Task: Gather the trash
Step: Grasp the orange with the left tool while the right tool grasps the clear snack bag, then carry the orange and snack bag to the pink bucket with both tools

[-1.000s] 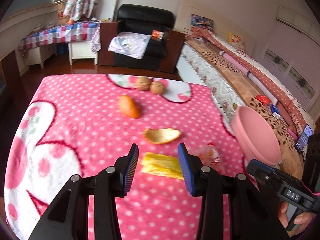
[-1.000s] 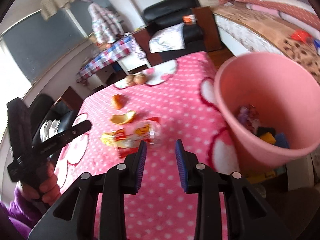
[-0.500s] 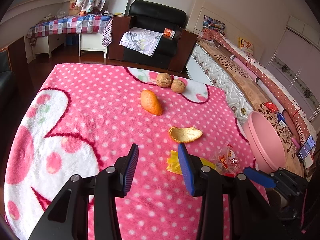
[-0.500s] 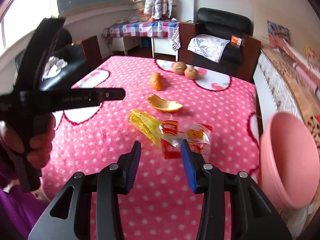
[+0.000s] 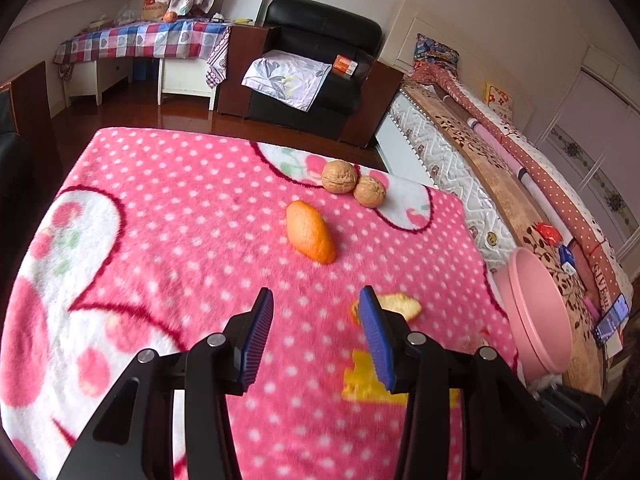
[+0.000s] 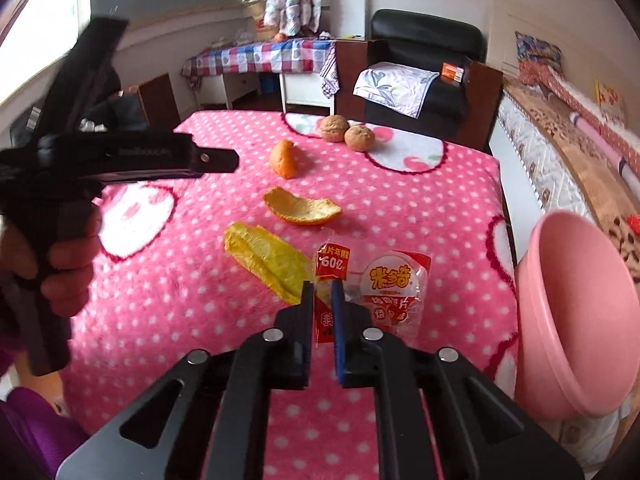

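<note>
Here the right gripper (image 6: 322, 285) fingers pinch only one edge of the crinkly clear-and-red snack wrapper (image 6: 384, 288); lifted, it could slip free. The left gripper (image 5: 316, 312), its fingers spread, opening and empty, may snag the yellow plastic wrapper (image 5: 362, 376) beside its right finger.

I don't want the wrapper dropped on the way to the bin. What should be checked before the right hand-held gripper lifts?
1. Right hand-held gripper shut on the clear snack wrapper: ok, its red edge sits between the pads.
2. Yellow wrapper free of the grip: cannot tell, it touches the left finger.
3. Pink bin open: ok, beside the table on the right.
4. Left hand-held gripper clear of the path: ok, jaws opening, nothing between them.
5. Orange peel clear of the lift: ok.
</note>
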